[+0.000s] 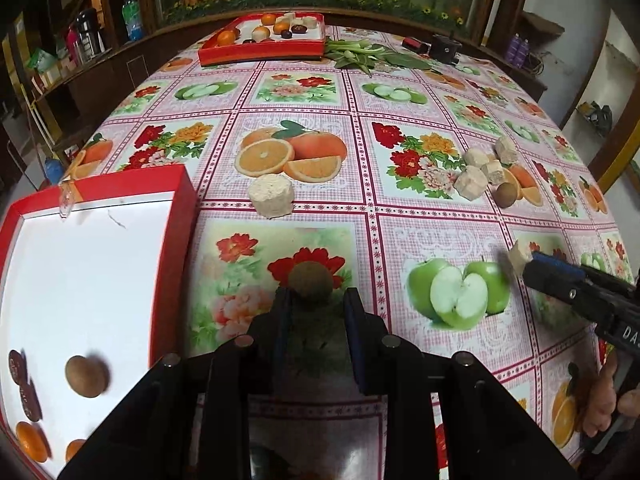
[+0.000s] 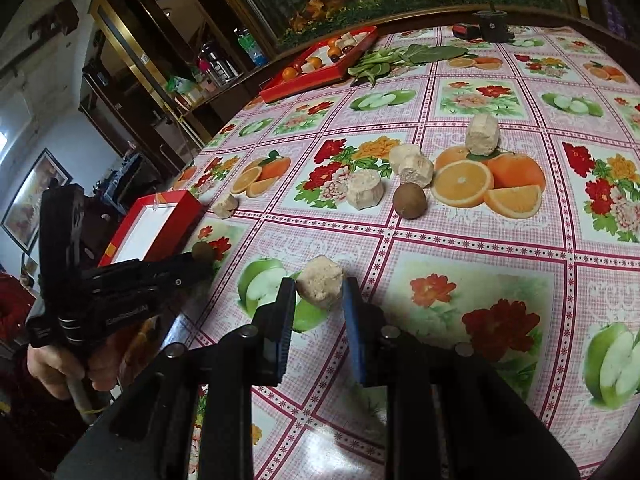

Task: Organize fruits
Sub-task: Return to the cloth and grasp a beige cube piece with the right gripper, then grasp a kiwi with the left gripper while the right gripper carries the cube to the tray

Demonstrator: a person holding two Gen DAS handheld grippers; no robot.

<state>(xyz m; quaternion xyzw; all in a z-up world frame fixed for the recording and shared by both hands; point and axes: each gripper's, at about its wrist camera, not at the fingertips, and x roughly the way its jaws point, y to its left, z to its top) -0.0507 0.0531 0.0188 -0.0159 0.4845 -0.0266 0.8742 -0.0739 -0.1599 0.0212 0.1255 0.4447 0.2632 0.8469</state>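
Open bench in the middle, clutter at the right and the near-left corner.

The wide stretch of bench (image 1: 320,92) between the near red tray (image 1: 172,240) and the far red tray (image 1: 260,54) is bare but for one beige block (image 1: 272,195) just beside the near tray's corner. To the right, a cluster of beige blocks (image 2: 408,166) with a brown fruit (image 2: 408,201) touching or nearly touching them narrows passage. Leafy greens (image 1: 368,54) and a dark device (image 1: 444,48), possibly a camera mount, crowd the far edge. The right tongs (image 2: 320,292) and left tongs (image 1: 316,300) stand near each other above the front edge.
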